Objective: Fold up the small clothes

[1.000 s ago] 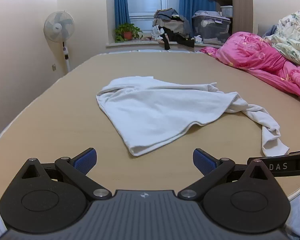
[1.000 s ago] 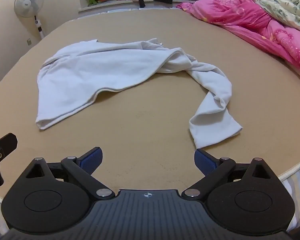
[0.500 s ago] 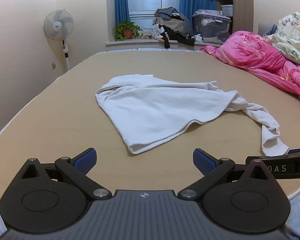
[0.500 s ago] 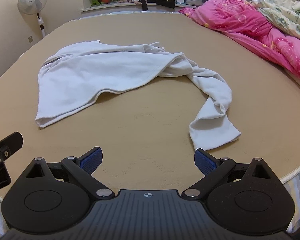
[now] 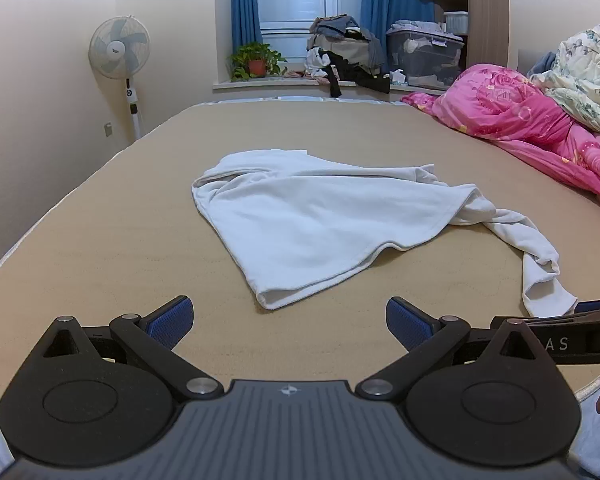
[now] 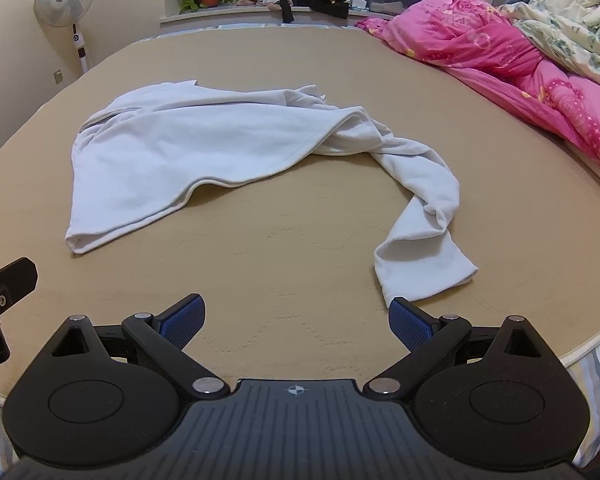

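White garment (image 6: 204, 148) lies crumpled on the tan bed (image 6: 300, 220), one sleeve trailing.

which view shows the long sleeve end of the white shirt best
The right wrist view: the sleeve lies whole, just beyond the open right gripper. In the left wrist view its end sits far right, partly behind the other gripper.

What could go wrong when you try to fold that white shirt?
The white shirt lies crumpled with its sleeve twisted, so a fold might trap wrinkles. The sleeve end sits near the bed edge and could slide off if tugged. Both grippers, left gripper and right gripper, are open; a pinch may catch only one layer.
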